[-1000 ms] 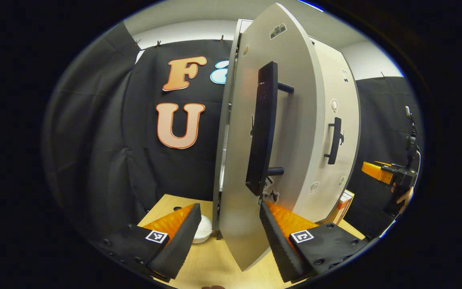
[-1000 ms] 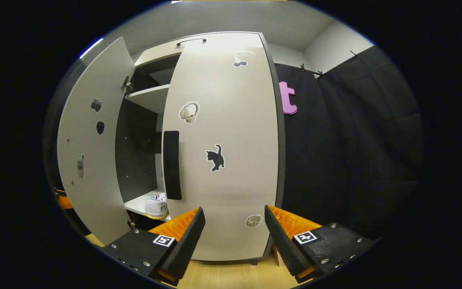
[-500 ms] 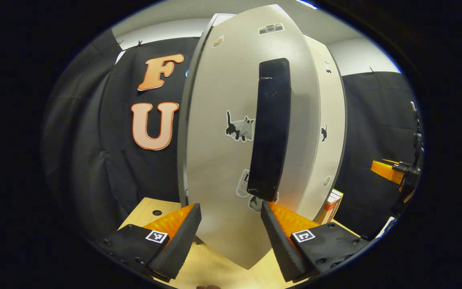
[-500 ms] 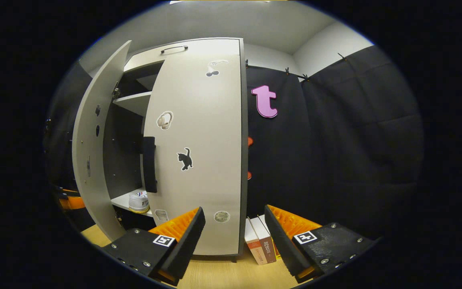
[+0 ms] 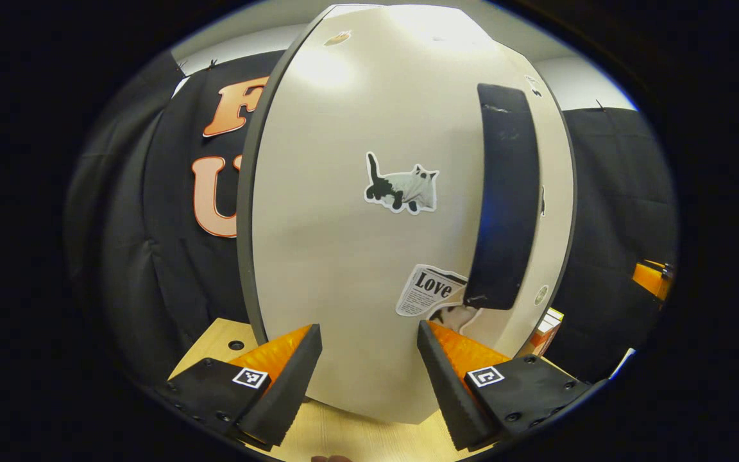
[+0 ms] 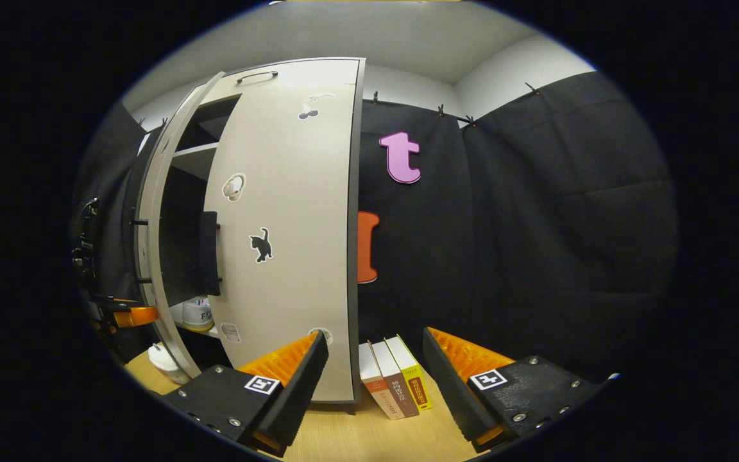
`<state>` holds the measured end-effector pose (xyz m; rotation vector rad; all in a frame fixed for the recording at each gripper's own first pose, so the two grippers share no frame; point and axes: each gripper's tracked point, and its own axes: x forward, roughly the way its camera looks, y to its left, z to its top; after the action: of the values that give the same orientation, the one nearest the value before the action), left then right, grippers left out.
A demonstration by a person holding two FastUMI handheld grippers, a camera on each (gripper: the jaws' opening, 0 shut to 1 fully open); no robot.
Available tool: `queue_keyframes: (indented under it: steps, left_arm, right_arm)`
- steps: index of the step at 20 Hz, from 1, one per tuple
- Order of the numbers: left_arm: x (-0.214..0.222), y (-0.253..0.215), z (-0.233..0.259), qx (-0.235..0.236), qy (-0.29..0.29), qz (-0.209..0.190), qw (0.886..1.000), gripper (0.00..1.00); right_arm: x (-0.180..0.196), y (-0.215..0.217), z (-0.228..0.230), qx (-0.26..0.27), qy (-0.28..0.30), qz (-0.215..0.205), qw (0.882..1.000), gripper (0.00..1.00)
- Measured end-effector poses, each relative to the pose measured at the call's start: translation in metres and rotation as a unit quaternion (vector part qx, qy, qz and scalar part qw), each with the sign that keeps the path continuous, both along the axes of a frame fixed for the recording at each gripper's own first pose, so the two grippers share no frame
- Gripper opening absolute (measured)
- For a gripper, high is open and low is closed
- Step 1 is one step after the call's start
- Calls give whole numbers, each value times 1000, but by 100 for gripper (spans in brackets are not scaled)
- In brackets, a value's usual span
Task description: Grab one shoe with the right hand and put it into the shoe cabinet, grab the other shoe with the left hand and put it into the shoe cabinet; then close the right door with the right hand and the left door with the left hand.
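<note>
Change: left door (image 5: 356,212) has swung nearer shut, right door (image 6: 286,244) already closed.
Claws: left gripper (image 5: 369,378) and right gripper (image 6: 373,385) both spread, empty.

The left door (image 5: 356,244) is a smooth, pale panel with a soft sheen, carrying paper-like stickers (image 5: 430,290) and a matt black handle (image 5: 504,199). The table (image 6: 369,439) shows light wood grain. The wall (image 6: 536,224) is matt black cloth in loose folds.
</note>
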<state>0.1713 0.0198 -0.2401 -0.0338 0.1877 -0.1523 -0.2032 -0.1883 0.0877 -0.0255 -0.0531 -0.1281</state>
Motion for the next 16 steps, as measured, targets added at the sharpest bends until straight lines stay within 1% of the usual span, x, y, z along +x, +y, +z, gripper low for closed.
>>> queue_keyframes:
  steps: [4, 5, 6, 11, 16]
  left_arm:
    - [14, -3, -4, -15, 1, 0, 1000, 97]
    - [17, -5, -5, -15, 1, -1, 1000, 99]
    - [21, -6, -5, -13, 0, 0, 1000, 97]
    - [42, -12, -4, 2, -3, 6, 1000, 97]
    - [44, -12, -4, 3, 5, 9, 1000, 97]
  right_arm:
    - [4, -4, -3, -1, 5, -4, 1000, 92]
    - [6, -3, -3, 2, 6, -3, 1000, 92]
    - [8, -2, -2, 4, 5, -2, 1000, 92]
    - [15, 4, 0, 9, 5, 7, 1000, 92]
    - [26, 14, 0, 11, 14, 20, 1000, 92]
